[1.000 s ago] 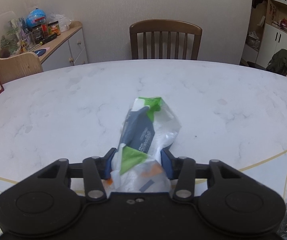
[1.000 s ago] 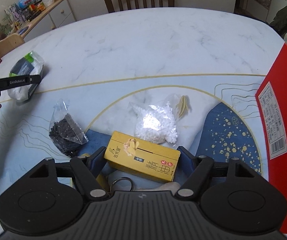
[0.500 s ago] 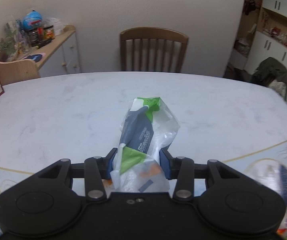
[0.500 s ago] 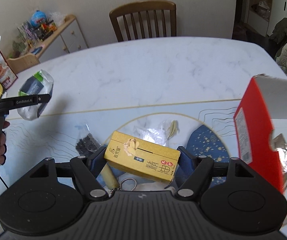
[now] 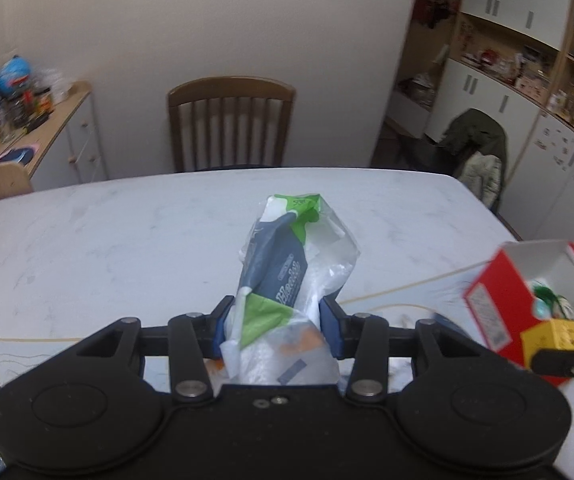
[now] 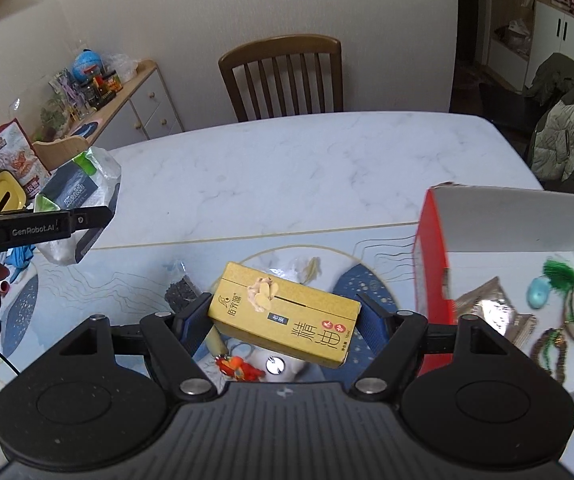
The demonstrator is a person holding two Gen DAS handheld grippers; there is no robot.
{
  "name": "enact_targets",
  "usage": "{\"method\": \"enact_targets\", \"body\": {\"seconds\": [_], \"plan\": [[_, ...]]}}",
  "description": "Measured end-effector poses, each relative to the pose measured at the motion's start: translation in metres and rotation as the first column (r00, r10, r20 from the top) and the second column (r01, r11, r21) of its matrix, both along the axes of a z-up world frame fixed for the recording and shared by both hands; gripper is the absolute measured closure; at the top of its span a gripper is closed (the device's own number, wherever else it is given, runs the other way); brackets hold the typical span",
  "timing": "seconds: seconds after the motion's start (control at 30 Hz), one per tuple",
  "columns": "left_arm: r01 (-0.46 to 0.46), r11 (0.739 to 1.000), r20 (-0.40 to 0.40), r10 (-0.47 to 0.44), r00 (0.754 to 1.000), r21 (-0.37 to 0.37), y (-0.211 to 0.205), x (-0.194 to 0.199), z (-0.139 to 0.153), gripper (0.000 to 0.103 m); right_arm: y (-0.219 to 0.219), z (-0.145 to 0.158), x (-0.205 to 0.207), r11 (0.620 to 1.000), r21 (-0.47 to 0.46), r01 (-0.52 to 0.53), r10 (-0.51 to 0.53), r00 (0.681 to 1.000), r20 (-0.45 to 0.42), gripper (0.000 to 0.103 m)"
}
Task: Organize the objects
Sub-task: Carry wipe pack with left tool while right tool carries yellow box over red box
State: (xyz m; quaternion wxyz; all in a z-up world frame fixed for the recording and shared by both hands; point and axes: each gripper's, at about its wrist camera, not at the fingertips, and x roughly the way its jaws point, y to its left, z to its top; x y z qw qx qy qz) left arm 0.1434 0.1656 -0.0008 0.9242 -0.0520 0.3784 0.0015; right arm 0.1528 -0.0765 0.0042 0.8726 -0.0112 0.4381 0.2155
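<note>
Both grippers have risen off the table since 1 s ago, and the red box has come into reach on the right. Right gripper jaws are clamped on the yellow carton, held above the mat; left gripper jaws are clamped on the plastic bag, held above the table. The red box lies open just to the right, holding a few trinkets and a foil packet.

To do this step well, I judge the carton should go in first, low over the box's red wall and onto the bare floor, before the bag follows.

Only the right view shows the box's contents clearly, the keyring and black-bean bag beneath. Only the left view shows the carton already at the box mouth.
</note>
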Motion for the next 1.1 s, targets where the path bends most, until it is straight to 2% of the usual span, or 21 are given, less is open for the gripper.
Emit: {"method": "enact_targets", "body": {"seconds": [0.33, 0.57, 0.83, 1.1], "plan": [[0.099, 0.995, -0.005, -0.099, 0.995, 0.013, -0.069, -0.022, 0.023, 0.059, -0.047, 0.017, -0.013, 1.000, 0.017, 0.004, -0.005, 1.000, 0.026, 0.028], [0.147, 0.989, -0.021, -0.147, 0.989, 0.007, -0.120, -0.026, 0.025, 0.059, -0.090, 0.018, -0.006, 1.000, 0.021, 0.019, -0.019, 1.000, 0.020, 0.028], [0.173, 0.985, -0.044, -0.173, 0.984, 0.002, -0.185, -0.018, 0.022, 0.059, -0.144, 0.016, 0.012, 1.000, 0.020, 0.007, -0.007, 1.000, 0.011, 0.028], [0.176, 0.984, -0.074, -0.176, 0.982, -0.009, -0.242, -0.001, 0.006, 0.058, -0.195, 0.007, 0.037, 1.000, 0.016, -0.009, 0.009, 1.000, -0.002, 0.028]]}}
